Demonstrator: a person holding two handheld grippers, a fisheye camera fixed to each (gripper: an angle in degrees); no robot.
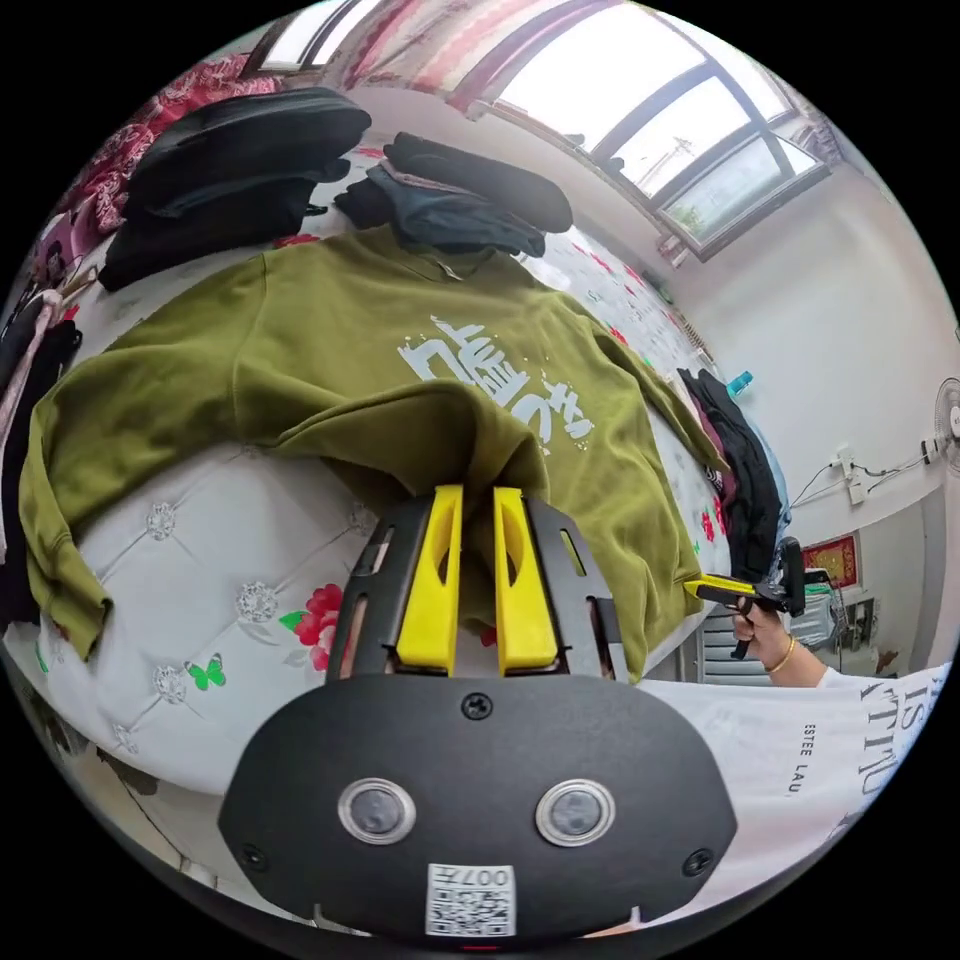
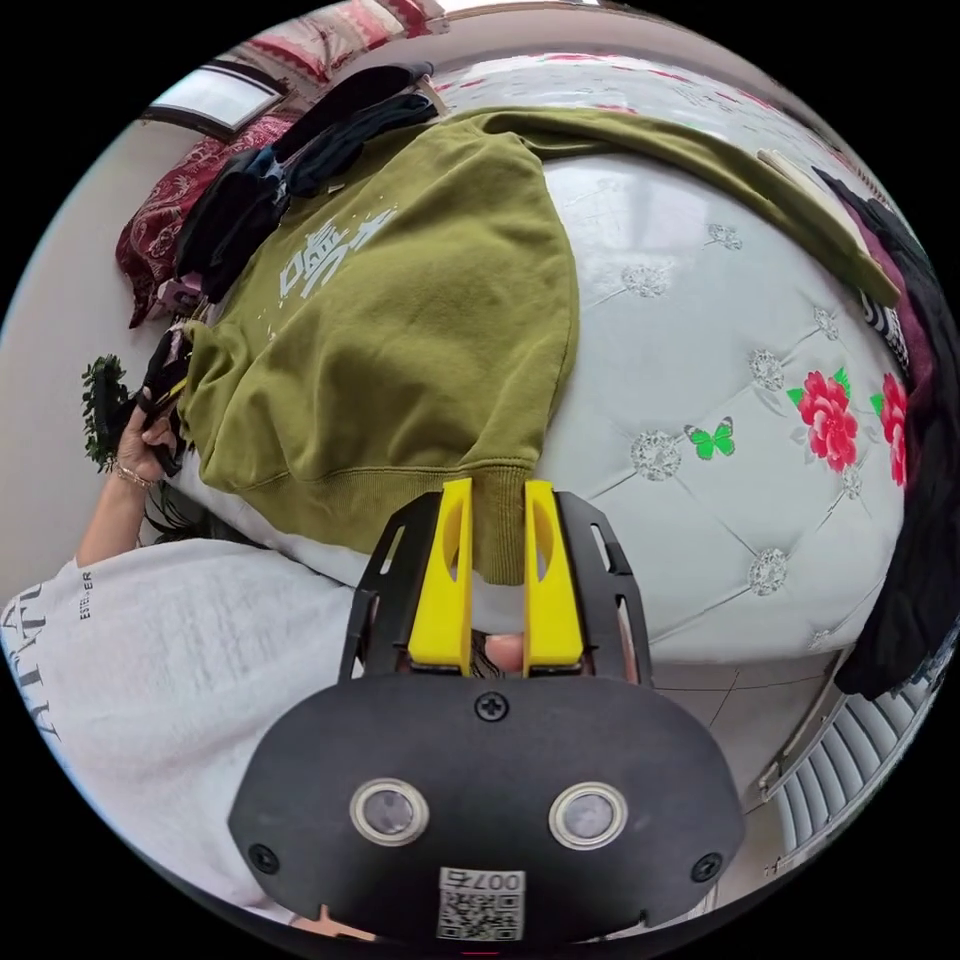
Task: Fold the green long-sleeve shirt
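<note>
The green long-sleeve shirt (image 1: 330,340) lies front up on the quilted bed, white print showing, both sleeves spread out. My left gripper (image 1: 478,500) is shut on its hem, lifting a fold of cloth off the bed. In the right gripper view the shirt (image 2: 400,320) hangs toward the bed's edge, and my right gripper (image 2: 498,500) is shut on the ribbed hem corner. The right gripper (image 1: 735,592) also appears in the left gripper view, held in a hand at the shirt's far hem corner.
Piles of dark clothes (image 1: 230,170) sit at the head of the bed (image 1: 200,560), and another dark pile (image 2: 920,420) lies along its side. A person in a white printed top (image 2: 170,650) stands at the bed's edge. A radiator (image 2: 850,760) is below.
</note>
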